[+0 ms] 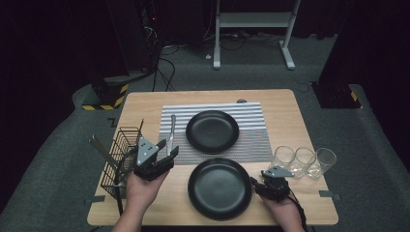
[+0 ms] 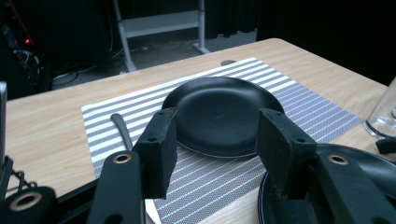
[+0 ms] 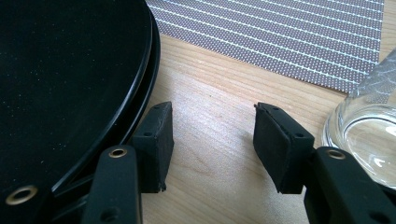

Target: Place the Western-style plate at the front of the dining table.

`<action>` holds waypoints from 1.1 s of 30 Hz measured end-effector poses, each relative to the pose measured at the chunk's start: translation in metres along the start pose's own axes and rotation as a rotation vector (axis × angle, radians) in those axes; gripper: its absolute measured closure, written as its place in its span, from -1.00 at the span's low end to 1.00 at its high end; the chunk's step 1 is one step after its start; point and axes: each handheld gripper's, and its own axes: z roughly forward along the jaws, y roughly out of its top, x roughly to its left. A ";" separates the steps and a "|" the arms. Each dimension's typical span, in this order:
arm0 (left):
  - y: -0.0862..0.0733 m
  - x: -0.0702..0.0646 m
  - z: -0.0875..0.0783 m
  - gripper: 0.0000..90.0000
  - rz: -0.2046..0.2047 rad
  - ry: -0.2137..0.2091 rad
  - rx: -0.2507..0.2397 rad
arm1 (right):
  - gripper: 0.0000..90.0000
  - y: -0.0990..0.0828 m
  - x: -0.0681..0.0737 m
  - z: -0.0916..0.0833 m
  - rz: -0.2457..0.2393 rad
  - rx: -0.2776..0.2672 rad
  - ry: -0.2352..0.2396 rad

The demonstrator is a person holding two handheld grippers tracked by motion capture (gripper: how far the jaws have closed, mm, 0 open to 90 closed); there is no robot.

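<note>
Holding both grippers' fingers parted and empty beside the near black plate [image 1: 219,188]; high view adds three glasses [image 1: 303,162], right gripper [image 1: 257,185], left gripper [image 1: 167,147].

Wooden table [image 1: 290,116] with striped placemat [image 1: 251,140], near black plate [image 1: 220,188], three glasses [image 1: 303,162], wire basket [image 1: 118,157].

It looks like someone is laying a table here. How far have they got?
Apparently early. Done: one round black plate sits on the striped placemat with a silver utensil beside it. In hand: nothing; the left gripper and right gripper are open, flanking a second black plate on bare wood. Left: that plate, three clear glasses, and utensils in the wire basket.
</note>
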 end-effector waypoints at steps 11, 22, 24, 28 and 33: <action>0.009 0.005 -0.002 -0.21 -0.030 -0.015 0.047 | 0.05 0.000 0.000 0.000 0.002 -0.001 0.001; 0.016 0.013 -0.007 -0.23 -0.046 -0.021 0.058 | 0.04 0.000 -0.001 0.000 0.007 -0.002 0.000; 0.018 0.014 -0.008 -0.26 -0.046 -0.024 0.060 | 0.04 0.000 -0.001 0.000 0.010 -0.002 0.000; 0.022 0.015 -0.013 -0.23 -0.031 0.009 0.046 | 0.04 0.000 -0.001 0.000 0.005 0.000 -0.002; 0.026 0.019 -0.018 -0.08 -0.025 0.031 0.034 | 0.04 0.000 0.000 0.000 0.006 0.000 0.000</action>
